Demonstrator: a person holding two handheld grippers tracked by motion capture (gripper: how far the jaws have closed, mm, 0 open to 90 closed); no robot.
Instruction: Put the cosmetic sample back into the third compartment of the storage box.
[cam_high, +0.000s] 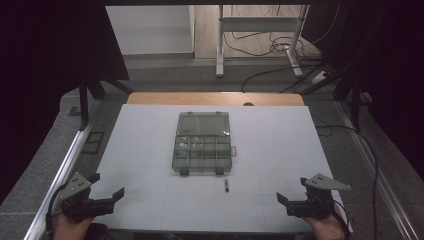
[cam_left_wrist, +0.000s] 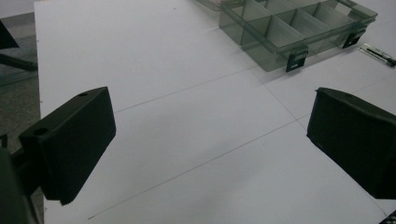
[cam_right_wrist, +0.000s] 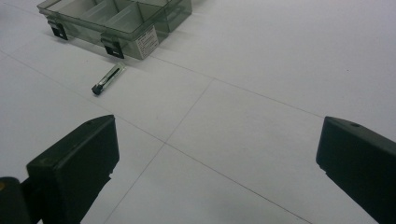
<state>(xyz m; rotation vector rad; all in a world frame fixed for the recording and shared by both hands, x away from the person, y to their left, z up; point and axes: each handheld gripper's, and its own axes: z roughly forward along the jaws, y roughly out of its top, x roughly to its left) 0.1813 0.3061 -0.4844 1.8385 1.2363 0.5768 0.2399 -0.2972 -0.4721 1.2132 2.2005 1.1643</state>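
Right gripper view: your right tool (cam_right_wrist: 217, 163) is spread wide; that thin marker pen (cam_right_wrist: 108, 78) may roll toward the compartment box (cam_right_wrist: 135, 28) if you nudge it.

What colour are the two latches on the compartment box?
The latches are black, on the smoky grey see-through box; best in the right gripper view.

One compartment box (cam_high: 202, 142), one small black-tipped stick (cam_high: 226, 184), and two grippers: left (cam_high: 107, 188), right (cam_high: 291, 190).
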